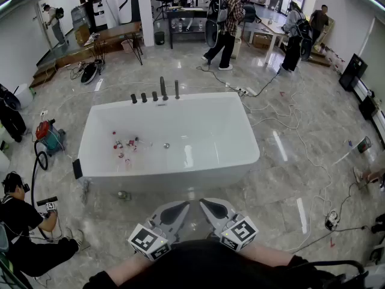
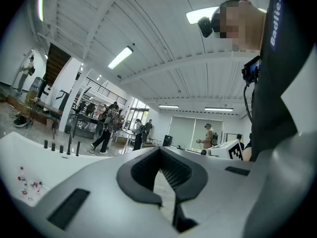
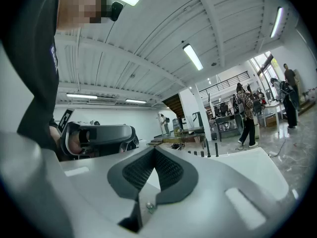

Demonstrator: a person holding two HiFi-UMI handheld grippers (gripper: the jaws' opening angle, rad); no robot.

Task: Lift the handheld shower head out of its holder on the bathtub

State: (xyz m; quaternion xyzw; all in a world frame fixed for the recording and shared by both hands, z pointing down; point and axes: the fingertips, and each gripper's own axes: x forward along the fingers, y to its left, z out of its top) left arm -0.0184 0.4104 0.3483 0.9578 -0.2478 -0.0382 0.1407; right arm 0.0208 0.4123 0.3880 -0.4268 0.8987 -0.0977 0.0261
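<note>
Left hand-held gripper [image 1: 178,211], right hand-held gripper [image 1: 213,209]: closed, empty, near me. Shower head [image 1: 163,87], far rim of bathtub [image 1: 180,98]: I'd open first.

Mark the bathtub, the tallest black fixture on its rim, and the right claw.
bathtub [image 1: 171,176]: head view, near outer wall.
tallest black fixture [image 1: 163,89]: head view, middle of its stem.
right claw [image 1: 204,203]: head view, closed tips.

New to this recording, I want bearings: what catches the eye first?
A white bathtub stands mid-floor, a row of black tap fittings on its far rim. Small red and white items lie inside toward its left end; the left gripper and right gripper are shut, short of its near side.
</note>
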